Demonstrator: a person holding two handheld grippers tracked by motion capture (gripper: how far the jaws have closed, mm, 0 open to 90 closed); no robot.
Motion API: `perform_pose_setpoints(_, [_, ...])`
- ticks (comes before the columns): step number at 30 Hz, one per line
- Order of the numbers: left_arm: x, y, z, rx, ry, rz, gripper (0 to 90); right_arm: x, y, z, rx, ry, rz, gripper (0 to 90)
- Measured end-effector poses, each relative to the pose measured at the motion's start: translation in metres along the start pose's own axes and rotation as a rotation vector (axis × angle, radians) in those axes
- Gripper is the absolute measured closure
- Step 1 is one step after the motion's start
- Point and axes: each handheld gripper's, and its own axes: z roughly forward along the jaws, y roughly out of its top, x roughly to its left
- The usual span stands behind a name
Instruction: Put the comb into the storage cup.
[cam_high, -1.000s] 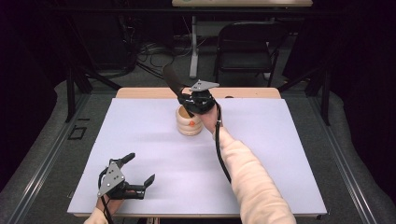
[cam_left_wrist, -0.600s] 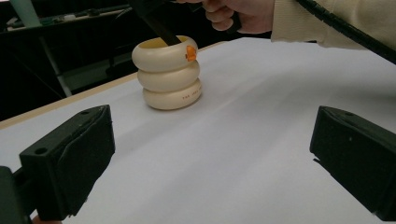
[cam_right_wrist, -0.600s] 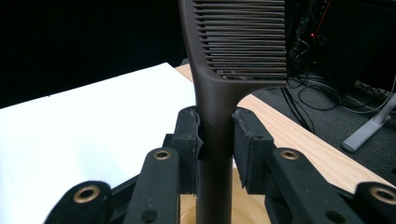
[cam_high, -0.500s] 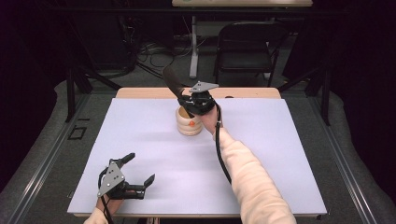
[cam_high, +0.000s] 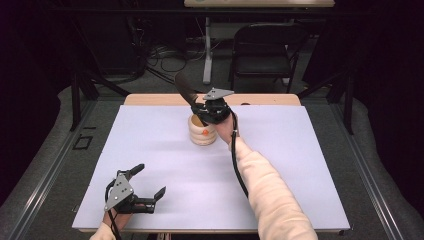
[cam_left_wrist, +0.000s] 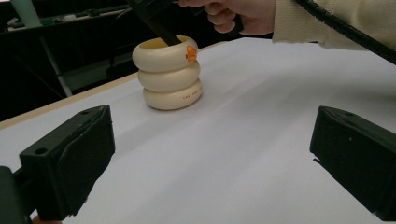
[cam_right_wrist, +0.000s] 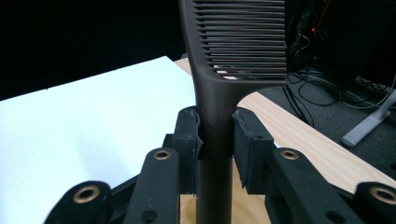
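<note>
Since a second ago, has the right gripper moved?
No. The right gripper keeps the comb over the cream holder, same spot against the table's far edge.

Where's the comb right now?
High view: far centre of the table, the comb is clamped in the right tool, handle end down in the cream ringed holder.

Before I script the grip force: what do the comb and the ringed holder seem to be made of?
Comb: probably hard plastic, dark brown and matte; fine, evenly moulded teeth, faint sheen on the handle. Ringed holder: cream, smooth with a soft gloss, three stacked bulges and an orange dot; it could be plastic, silicone or glazed ceramic.
</note>
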Motion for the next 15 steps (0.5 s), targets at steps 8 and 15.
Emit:
perform_pose_setpoints(8, [0.0001, 0.0000, 0.0000, 0.001, 0.000, 0.002, 0.1, 0.0003, -0.0014, 0.0011, 0.013, 0.001, -0.007, 72.2])
perform_pose_setpoints(15, [0.0001, 0.0001, 0.0001, 0.001, -0.001, 0.003, 0.1, 0.0006, -0.0030, 0.0025, 0.026, 0.003, -0.007, 72.2])
